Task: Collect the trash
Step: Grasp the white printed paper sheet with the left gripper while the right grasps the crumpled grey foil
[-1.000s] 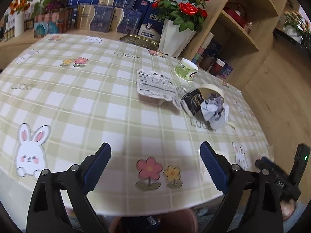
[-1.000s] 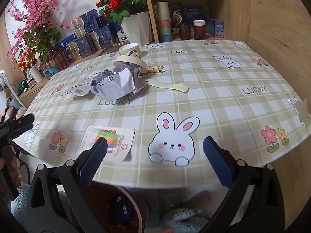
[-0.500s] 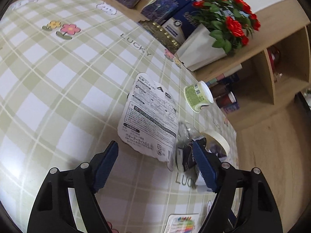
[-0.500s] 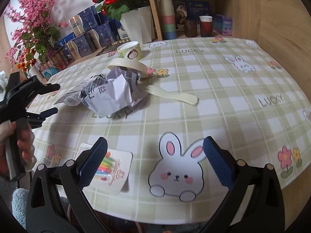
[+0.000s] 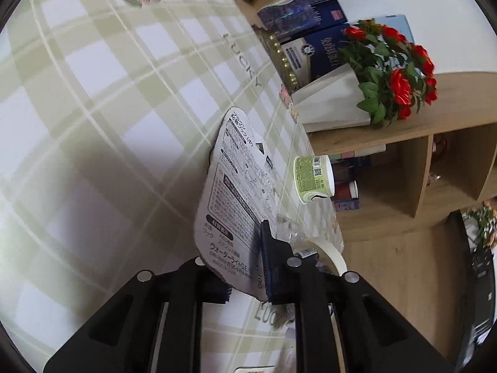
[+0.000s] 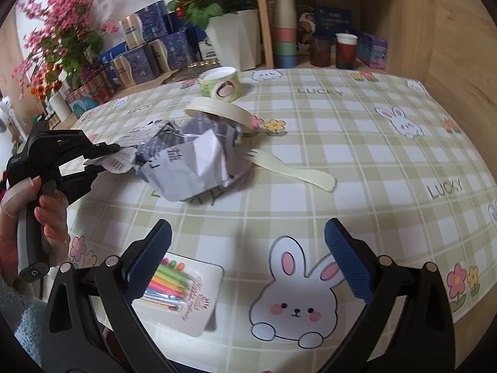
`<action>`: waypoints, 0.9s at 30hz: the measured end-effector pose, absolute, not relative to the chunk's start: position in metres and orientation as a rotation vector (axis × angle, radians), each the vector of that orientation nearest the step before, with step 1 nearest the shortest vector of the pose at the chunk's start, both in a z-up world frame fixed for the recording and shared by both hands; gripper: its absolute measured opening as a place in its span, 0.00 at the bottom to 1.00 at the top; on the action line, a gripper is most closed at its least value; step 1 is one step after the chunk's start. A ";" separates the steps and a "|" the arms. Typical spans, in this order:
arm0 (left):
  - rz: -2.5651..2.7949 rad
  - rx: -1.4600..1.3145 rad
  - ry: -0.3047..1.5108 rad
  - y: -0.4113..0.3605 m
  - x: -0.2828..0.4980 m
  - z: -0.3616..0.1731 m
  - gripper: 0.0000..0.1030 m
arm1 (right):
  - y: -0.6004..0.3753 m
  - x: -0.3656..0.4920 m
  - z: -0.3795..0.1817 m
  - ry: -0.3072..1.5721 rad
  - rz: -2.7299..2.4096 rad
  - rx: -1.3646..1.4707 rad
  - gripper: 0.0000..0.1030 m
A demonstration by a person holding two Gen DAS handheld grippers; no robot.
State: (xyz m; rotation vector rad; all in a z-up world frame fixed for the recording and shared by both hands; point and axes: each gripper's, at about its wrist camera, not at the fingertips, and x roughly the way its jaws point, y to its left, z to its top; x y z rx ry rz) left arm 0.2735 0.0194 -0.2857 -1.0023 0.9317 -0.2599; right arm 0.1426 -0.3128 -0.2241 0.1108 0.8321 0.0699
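Card (image 5: 231, 205), a thin, light, bendy printed sheet, sits edge-on between the closing left claw (image 5: 248, 267) pads, so pinch near its rim; right claw (image 6: 248, 258) hangs open, empty.

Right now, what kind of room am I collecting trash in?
Probably a home living or dining corner: a table with a bunny-print checked cloth, a pot of red flowers, and wooden shelves holding cups and boxes.

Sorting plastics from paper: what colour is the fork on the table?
Pale cream, almost ivory. The fork shows best in the right wrist view.
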 end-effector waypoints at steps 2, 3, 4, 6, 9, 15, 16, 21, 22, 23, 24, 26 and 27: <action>-0.276 -0.930 0.901 0.026 0.262 -0.273 0.13 | -0.305 0.147 -0.222 0.828 0.094 0.094 0.94; -0.280 -0.893 0.887 0.031 0.255 -0.266 0.13 | -0.299 0.150 -0.221 0.829 0.106 0.078 0.94; -0.283 -0.869 0.873 0.035 0.249 -0.261 0.13 | -0.295 0.153 -0.220 0.829 0.113 0.066 0.94; -0.273 -0.807 0.853 0.048 0.235 -0.248 0.13 | -0.283 0.161 -0.219 0.827 0.130 0.027 0.94; -0.218 -0.814 0.860 0.075 0.214 -0.244 0.13 | -0.258 0.173 -0.217 0.809 0.127 -0.095 0.94; -0.115 -0.758 0.836 0.117 0.173 -0.234 0.13 | -0.209 0.196 -0.224 0.771 0.116 -0.399 0.94; -0.109 -0.753 0.836 0.120 0.170 -0.232 0.13 | -0.205 0.200 -0.226 0.771 0.108 -0.436 0.94; -0.094 -0.743 0.805 0.137 0.148 -0.225 0.13 | -0.194 0.218 -0.239 0.786 0.058 -0.547 0.94; -0.096 -0.733 0.794 0.139 0.144 -0.222 0.13 | -0.196 0.218 -0.239 0.786 0.066 -0.531 0.93; -0.098 -0.726 0.788 0.140 0.142 -0.220 0.13 | -0.197 0.218 -0.238 0.796 0.079 -0.504 0.79; -0.101 -0.712 0.777 0.141 0.138 -0.217 0.13 | -0.199 0.218 -0.238 0.825 0.097 -0.467 0.55; -0.106 -0.697 0.761 0.139 0.134 -0.212 0.13 | -0.201 0.212 -0.236 0.828 0.109 -0.417 0.44; -0.115 -0.694 0.755 0.139 0.132 -0.210 0.13 | -0.201 0.208 -0.233 0.819 0.120 -0.388 0.43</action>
